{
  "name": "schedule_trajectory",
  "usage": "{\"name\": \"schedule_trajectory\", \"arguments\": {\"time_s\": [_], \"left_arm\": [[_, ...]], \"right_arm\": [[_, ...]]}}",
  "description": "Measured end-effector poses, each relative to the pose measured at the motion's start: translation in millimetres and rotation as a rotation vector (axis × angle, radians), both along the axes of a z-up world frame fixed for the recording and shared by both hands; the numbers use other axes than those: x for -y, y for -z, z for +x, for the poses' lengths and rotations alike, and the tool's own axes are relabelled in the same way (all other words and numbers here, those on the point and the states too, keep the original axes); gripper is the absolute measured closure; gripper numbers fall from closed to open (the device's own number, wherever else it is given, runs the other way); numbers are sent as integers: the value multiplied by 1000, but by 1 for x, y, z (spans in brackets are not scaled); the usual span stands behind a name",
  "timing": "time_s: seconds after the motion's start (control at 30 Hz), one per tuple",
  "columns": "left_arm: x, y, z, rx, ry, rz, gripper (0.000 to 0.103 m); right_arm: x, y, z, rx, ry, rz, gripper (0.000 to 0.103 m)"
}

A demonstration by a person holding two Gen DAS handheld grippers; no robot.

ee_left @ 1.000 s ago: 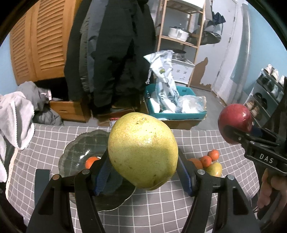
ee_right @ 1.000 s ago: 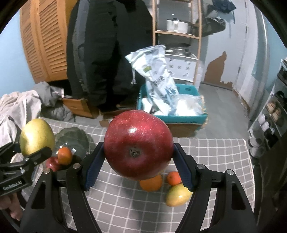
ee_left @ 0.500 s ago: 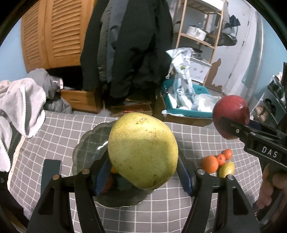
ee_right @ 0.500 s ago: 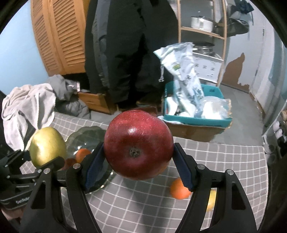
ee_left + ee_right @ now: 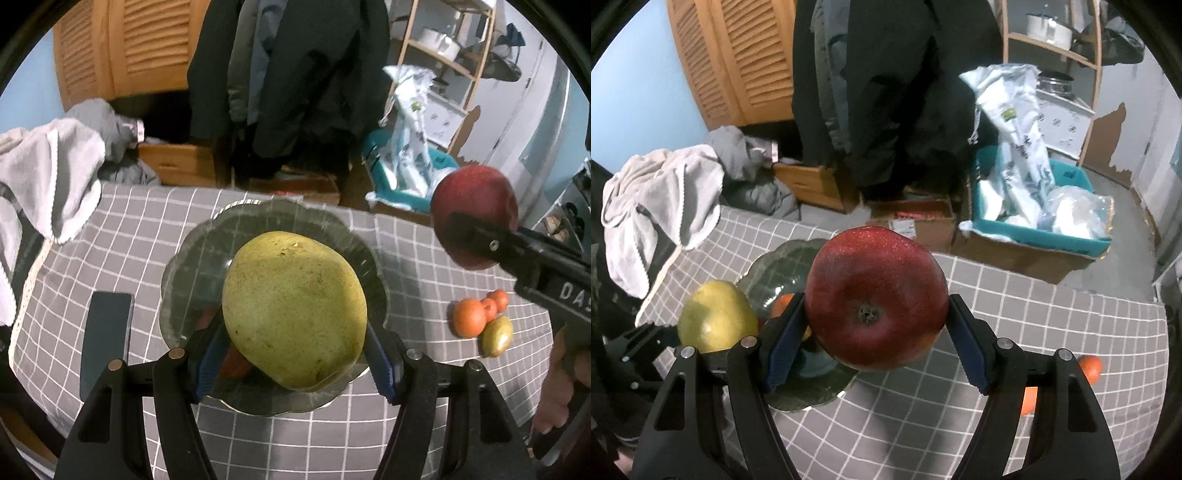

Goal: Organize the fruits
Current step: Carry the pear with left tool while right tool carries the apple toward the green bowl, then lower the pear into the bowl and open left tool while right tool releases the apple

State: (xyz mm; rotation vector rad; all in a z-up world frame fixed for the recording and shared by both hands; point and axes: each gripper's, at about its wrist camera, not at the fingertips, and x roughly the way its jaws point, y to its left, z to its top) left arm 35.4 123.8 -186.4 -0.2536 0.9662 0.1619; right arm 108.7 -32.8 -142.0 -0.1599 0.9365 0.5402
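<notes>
Two grippers clamp fruit above the glass bowl: left gripper should lower its pear gently to the bowl's centre, while right gripper keeps its apple aside.

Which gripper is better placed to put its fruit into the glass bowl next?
Left. The left gripper holds the big yellow-green pear directly over the dark scalloped glass bowl. The right gripper holds the red apple beside the bowl.

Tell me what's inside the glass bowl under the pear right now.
Part of an orange fruit and something red show through the glass bowl. The pear in the left gripper covers the rest, so no full count.
</notes>
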Motion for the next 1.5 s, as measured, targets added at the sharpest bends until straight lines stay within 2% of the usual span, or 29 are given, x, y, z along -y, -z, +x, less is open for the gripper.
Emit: {"name": "schedule_trajectory", "arguments": {"time_s": [0.3, 0.47, 0.8, 1.03, 1.1, 1.23, 1.5], "left_arm": [[-11, 40, 7, -102, -22, -57, 34], [-11, 55, 11, -144, -18, -49, 34], [-14, 56, 13, -138, -3, -53, 34], [-16, 53, 14, -139, -4, -90, 33], [-18, 51, 14, -131, -8, -103, 29], [-24, 39, 11, -78, -38, -101, 19], [-54, 25, 4, -25, -141, -122, 18]], "right_arm": [[-17, 22, 6, -50, -14, -11, 28], [-24, 33, 9, -74, -25, -16, 28], [-33, 48, 12, -106, -31, -29, 28], [-32, 52, 15, -128, -17, -20, 28], [-32, 53, 16, -132, -14, -20, 28], [-32, 53, 16, -137, -10, -17, 28], [-39, 58, 16, -154, -29, -31, 28]]}}
